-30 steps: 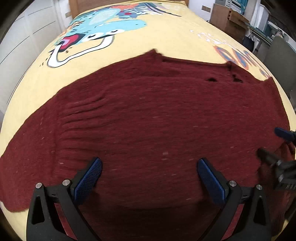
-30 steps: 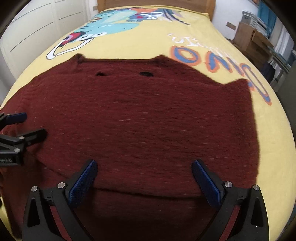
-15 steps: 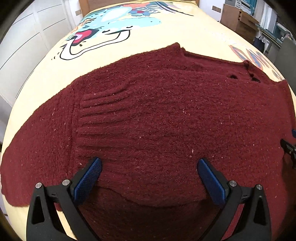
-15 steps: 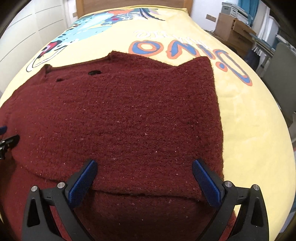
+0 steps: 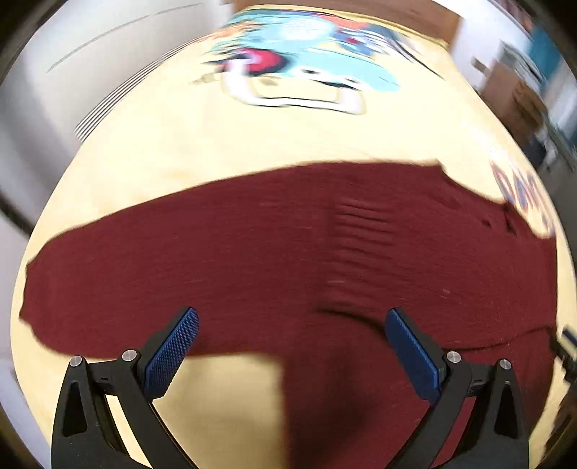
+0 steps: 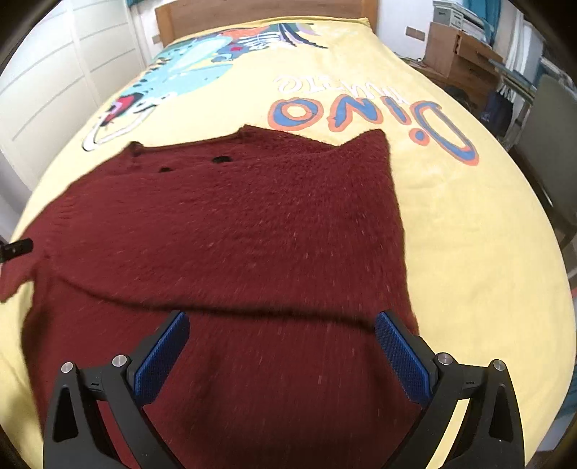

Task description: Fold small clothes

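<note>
A dark red knitted sweater [image 6: 234, 231] lies flat on the yellow bedspread [image 6: 468, 223], with one part folded over its body. In the left wrist view the sweater [image 5: 288, 252] shows a long sleeve reaching left. My left gripper [image 5: 288, 346] is open and empty above the sweater's near edge, beside the sleeve. My right gripper [image 6: 281, 346] is open and empty above the sweater's lower right part. The left gripper's tip [image 6: 16, 247] shows at the far left of the right wrist view.
The bedspread carries a dinosaur print [image 6: 187, 68] and "Dino" lettering [image 6: 360, 112]. A wooden headboard [image 6: 259, 14] stands at the far end. White wardrobe doors [image 6: 54, 83] are on the left. Boxes and furniture [image 6: 461, 50] stand on the right.
Both grippers have pulled back and apart. The left view has swung left, so the sleeve and bare bedspread now show below it. Both stay open and empty.
</note>
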`<state>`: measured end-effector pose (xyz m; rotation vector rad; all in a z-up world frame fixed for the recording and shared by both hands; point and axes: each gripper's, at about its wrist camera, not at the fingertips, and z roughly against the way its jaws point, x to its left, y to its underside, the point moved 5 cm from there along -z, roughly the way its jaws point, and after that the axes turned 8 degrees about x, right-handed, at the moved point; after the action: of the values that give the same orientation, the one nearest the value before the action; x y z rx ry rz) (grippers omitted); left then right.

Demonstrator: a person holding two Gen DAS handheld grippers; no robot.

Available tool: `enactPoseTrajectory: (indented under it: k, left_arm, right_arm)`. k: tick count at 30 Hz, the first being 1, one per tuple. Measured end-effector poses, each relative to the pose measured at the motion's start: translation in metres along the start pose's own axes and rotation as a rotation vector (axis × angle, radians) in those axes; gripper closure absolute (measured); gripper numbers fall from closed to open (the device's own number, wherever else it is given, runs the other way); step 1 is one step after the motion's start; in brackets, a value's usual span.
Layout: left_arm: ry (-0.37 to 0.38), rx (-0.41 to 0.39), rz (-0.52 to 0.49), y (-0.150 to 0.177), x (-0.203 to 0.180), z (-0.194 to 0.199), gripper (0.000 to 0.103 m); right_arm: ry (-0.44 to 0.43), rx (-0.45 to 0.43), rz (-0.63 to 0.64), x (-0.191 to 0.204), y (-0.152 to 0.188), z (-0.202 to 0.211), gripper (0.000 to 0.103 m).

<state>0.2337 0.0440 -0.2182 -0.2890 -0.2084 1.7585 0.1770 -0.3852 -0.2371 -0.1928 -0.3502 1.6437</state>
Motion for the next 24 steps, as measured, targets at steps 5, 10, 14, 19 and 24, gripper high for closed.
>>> enactPoseTrajectory:
  k: [5,10,14,19,24]
  left_arm:
    - [-0.029,0.017,0.223,0.006,0.098,0.017,0.001]
    - [-0.041,0.071,0.487,0.029,0.195,0.012,0.001]
    - [-0.063,0.083,0.582,0.035,0.242,-0.001,0.001]
    - [-0.025,0.107,0.704,0.035,0.272,-0.024,0.001]
    - [-0.005,0.127,0.711,0.032,0.280,-0.044,0.003]
  right_arm:
    - [-0.006,-0.003,-0.024,-0.003,0.023,0.020,0.000]
    - [0.041,0.042,-0.019,-0.013,0.043,0.016,0.001]
    - [0.043,0.059,-0.051,-0.020,0.055,0.016,0.000]
    - [0.044,0.086,-0.070,-0.022,0.063,0.011,0.000]
    - [0.080,0.125,-0.058,-0.022,0.072,0.004,0.000]
